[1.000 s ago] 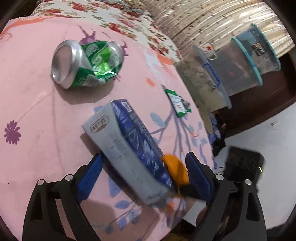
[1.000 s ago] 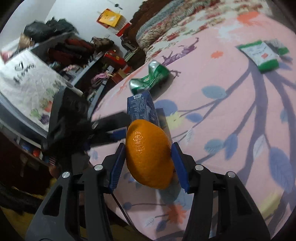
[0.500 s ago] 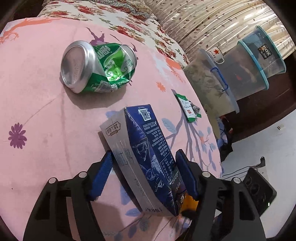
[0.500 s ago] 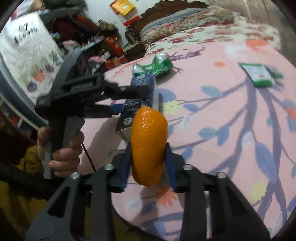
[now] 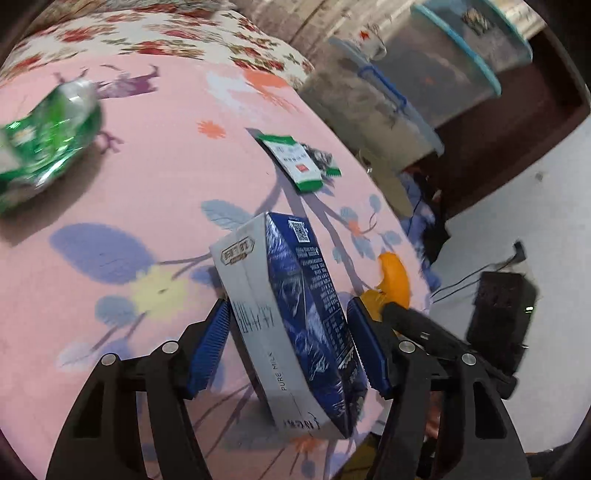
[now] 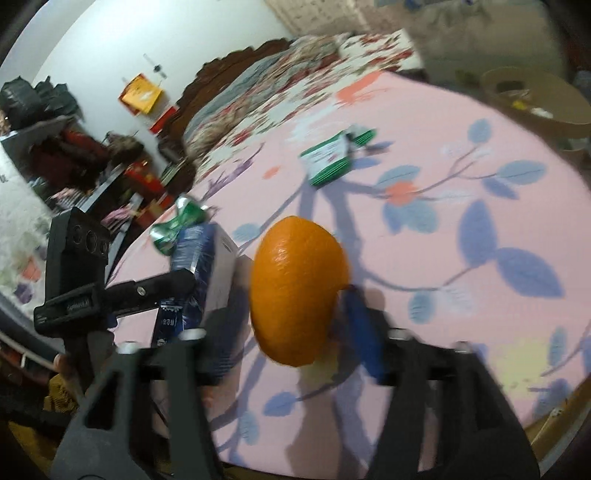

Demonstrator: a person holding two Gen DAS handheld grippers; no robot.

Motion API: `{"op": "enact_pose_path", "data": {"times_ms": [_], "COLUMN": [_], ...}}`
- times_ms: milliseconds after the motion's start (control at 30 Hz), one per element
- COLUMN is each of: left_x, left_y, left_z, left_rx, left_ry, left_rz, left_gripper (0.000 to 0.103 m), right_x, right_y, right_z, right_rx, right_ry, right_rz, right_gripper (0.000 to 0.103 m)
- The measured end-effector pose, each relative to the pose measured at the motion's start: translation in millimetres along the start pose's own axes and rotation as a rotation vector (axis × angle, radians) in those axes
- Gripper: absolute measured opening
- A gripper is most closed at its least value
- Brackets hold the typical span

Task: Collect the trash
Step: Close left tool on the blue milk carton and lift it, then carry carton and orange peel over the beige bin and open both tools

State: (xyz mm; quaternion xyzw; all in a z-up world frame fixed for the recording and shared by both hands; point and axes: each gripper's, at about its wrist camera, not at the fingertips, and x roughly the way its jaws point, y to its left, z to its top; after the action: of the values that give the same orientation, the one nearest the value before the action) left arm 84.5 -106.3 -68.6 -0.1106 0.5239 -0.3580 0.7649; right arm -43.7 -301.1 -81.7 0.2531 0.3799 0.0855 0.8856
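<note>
two things are between the grippers. the milk box (image 5: 295,317) sits between the blue pads of the left gripper (image 5: 291,345). both pads press on its sides, so the jaws pinch the box. it is blue and grey, its far end tips up, and it sits over the near edge of the pink bed cover (image 5: 155,192).

the orange peel (image 6: 297,290) is between the fingers of the right gripper (image 6: 288,339). those jaws are opening. the right pad touches the peel, but the left pad stands apart from it, with a gap you can see. the peel is over the bed cover, just to the right of the milk box. in the left view a bit of the peel shows past the right side of the box.

a squashed green can (image 5: 44,147) lies on the cover, far from the box, up and to the left. it looks blurry. a green and white snack bag (image 5: 295,162) lies flat on the cover past the box, near the far edge.

a flower blanket (image 5: 155,33) lies past the pink cover. see-through boxes with blue lids (image 5: 424,70) stand by the bed. a black power strip (image 5: 498,314) lies on the grey floor.

a hand (image 6: 70,369) holds the left gripper's handle in the right view.
</note>
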Motion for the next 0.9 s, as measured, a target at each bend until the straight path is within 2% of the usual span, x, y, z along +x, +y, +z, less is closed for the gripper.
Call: {"op": "enact_pose_path", "data": {"times_ms": [33, 100, 200, 333, 500, 567, 600, 667, 733, 800, 833, 867, 900], "left_x": [6, 10, 4, -6, 9, 14, 16, 18, 17, 18, 18, 18, 18], "left_y": [-3, -4, -8, -29, -45, -44, -43, -42, -42, -44, -46, -48, -51], "left_z": [2, 5, 2, -11, -25, -25, -24, -25, -28, -29, -29, -29, -27], "left_rx": [-0.001, -0.012, -0.013, 0.085, 0.19, 0.193, 0.19, 0.192, 0.203, 0.22, 0.226, 0.229, 0.233], "left_ry": [0.015, 0.024, 0.017, -0.001, 0.038, 0.048, 0.052, 0.063, 0.054, 0.049, 0.051, 0.055, 0.056], "left_rz": [0.015, 0.029, 0.059, 0.17, 0.316, 0.336, 0.333, 0.33, 0.33, 0.33, 0.322, 0.305, 0.288], "left_gripper": [0.065, 0.069, 0.075, 0.084, 0.084, 0.083, 0.077, 0.068, 0.066, 0.056, 0.055, 0.053, 0.053], "right_x": [-4, -12, -21, -26, -22, -23, -23, -25, -28, -27, -24, -22, -21], "right_y": [-1, -3, -8, -12, -20, -25, -27, -35, -44, -50, -51, -52, -55], "right_z": [0, -1, -6, -15, -18, -17, -17, -16, -15, -14, -15, -16, -16], "right_rx": [-0.004, -0.022, -0.039, -0.059, -0.032, -0.006, 0.01, 0.052, 0.101, 0.122, 0.124, 0.128, 0.142], "right_ry": [-0.024, -0.065, -0.086, -0.092, -0.087, -0.086, -0.085, -0.084, -0.083, -0.073, -0.059, -0.046, -0.058], "right_rz": [-0.029, -0.092, -0.117, -0.134, -0.123, -0.1, -0.088, -0.058, -0.023, -0.01, -0.008, -0.009, -0.001], "right_gripper": [0.075, 0.076, 0.076, 0.076, 0.076, 0.073, 0.072, 0.066, 0.061, 0.048, 0.027, 0.019, 0.015]}}
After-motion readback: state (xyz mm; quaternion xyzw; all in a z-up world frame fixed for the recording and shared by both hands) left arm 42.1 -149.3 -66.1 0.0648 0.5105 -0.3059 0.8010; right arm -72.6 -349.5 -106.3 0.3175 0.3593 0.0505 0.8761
